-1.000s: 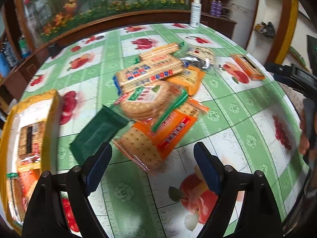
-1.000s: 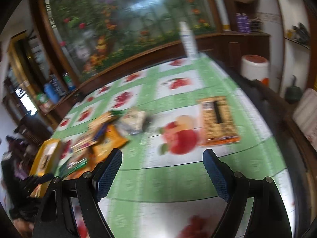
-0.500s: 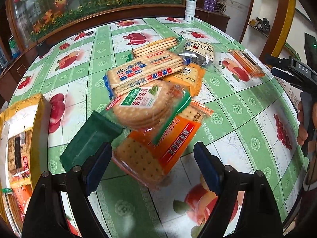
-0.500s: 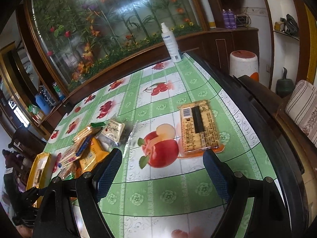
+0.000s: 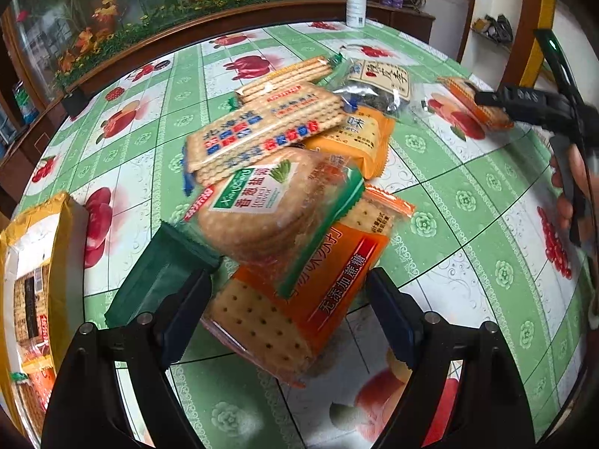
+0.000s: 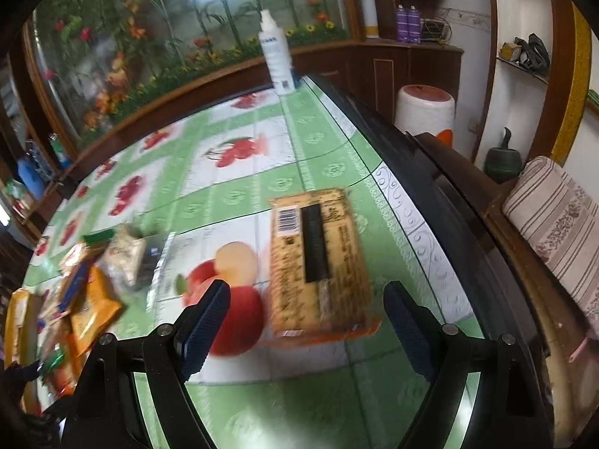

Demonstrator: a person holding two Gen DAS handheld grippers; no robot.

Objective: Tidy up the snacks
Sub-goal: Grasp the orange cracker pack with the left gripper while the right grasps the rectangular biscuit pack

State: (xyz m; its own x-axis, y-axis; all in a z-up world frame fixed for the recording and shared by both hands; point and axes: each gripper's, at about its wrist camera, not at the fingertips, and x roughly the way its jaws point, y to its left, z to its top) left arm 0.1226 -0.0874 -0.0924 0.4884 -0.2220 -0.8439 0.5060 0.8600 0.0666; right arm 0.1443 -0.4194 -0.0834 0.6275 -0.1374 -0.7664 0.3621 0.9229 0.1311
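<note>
A pile of snack packs lies on the table in the left wrist view. An orange cracker pack is nearest, with a green round-biscuit pack on top of it and a long cracker pack behind. My left gripper is open, its fingers on either side of the orange pack's near end. In the right wrist view a single flat biscuit pack lies face down near the table's right edge. My right gripper is open just in front of it. A yellow box with snacks stands at the left.
A white spray bottle stands at the far edge of the fruit-patterned tablecloth. A dark green wrapper lies left of the pile. A striped cushion and a white stool are beyond the table's right edge.
My left gripper has moved forward to the pile, so the orange pack now sits between its fingers. My right gripper has moved closer to the single biscuit pack.
</note>
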